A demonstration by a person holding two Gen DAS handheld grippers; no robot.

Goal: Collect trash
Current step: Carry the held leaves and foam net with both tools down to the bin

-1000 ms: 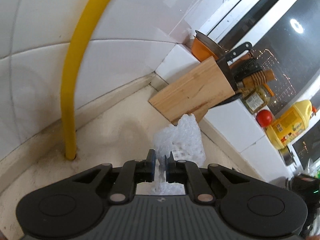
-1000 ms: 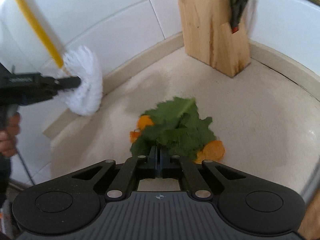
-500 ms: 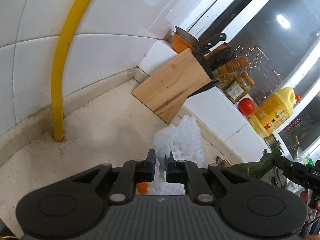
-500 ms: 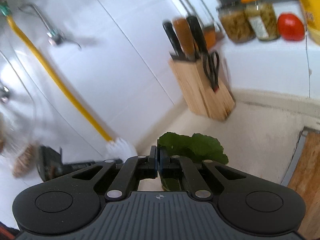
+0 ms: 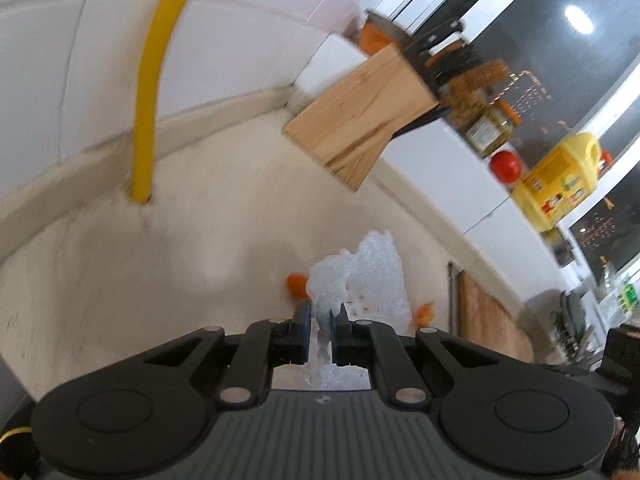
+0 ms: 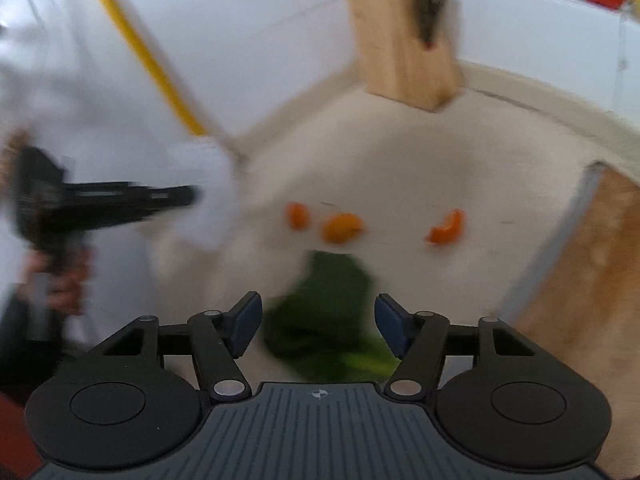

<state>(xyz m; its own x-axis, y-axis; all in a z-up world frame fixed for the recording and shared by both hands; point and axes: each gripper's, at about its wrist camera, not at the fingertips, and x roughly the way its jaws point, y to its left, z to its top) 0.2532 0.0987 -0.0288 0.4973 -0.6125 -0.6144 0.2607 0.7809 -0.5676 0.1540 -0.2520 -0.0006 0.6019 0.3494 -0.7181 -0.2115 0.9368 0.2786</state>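
Since before, our right gripper [image 6: 316,322] is opening around the limp green leaf [image 6: 320,320], orange peels [image 6: 340,227] showing toward the knife block [image 6: 404,52], while our left gripper [image 5: 320,330] pinches bumpy clear plastic [image 5: 360,284].

Green leaf [image 6: 332,320] motion-smeared, lower edge hidden behind right tongs [image 6: 316,322] body. White plastic [image 5: 360,280] base hidden behind left tongs [image 5: 320,330]. Knife block [image 6: 404,40] top cropped.

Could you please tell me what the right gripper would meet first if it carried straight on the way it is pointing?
Most likely the green leaf, loose between the opening jaws of the right gripper; beyond it the pale countertop, though blur hides depth.
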